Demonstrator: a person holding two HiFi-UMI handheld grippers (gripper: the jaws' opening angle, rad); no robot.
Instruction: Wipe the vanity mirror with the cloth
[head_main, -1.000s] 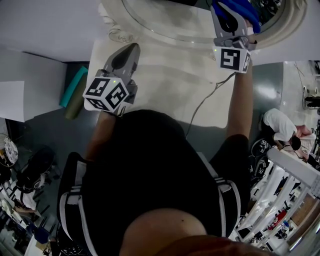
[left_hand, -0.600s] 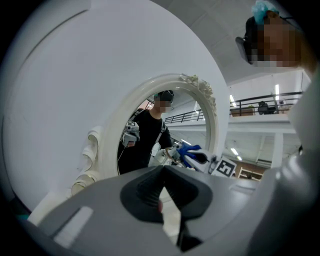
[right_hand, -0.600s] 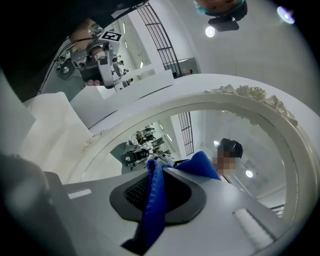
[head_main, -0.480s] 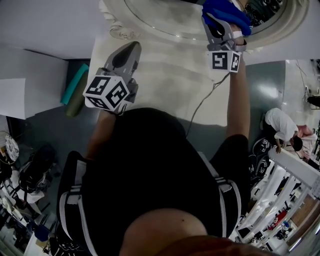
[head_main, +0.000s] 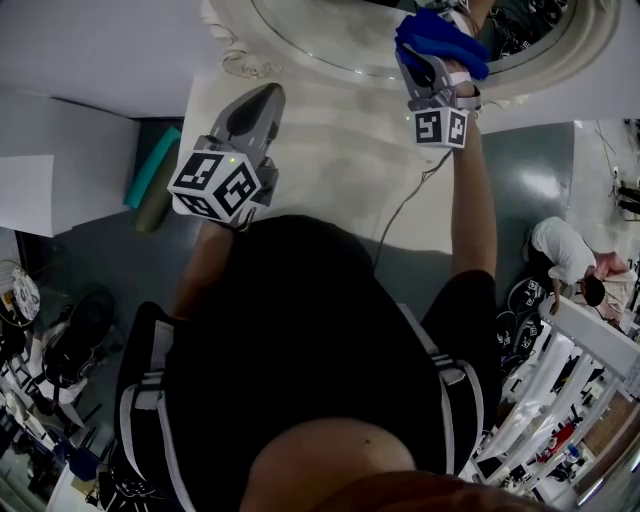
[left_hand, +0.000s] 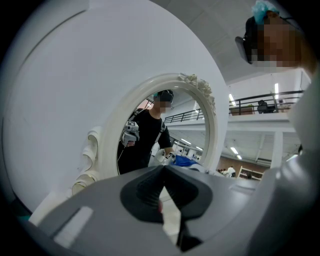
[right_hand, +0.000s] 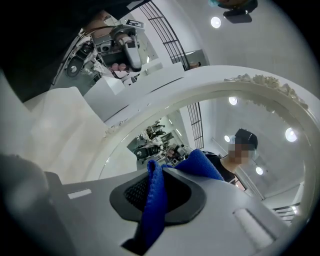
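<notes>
Pinching blue cloth (head_main: 441, 38) tight in right gripper (head_main: 430, 72), at the near edge of the vanity mirror (head_main: 330, 38) glass. Holding left gripper (head_main: 264, 96) closed on nothing, off the mirror, just before its frame.

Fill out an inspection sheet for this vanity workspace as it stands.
Surface: white tabletop, bare where visible.
Job's things: vanity mirror in an ornate white frame; blue cloth held up at the glass.
Clutter: nothing seen on the tabletop.
Grippers: right claw shut on the cloth; left claw shut and empty, over the tabletop short of the mirror.
Cables: thin cable trailing from the right claw across the tabletop.
Surroundings: grey floor; teal roll left of the table; crouching person to the right.
</notes>
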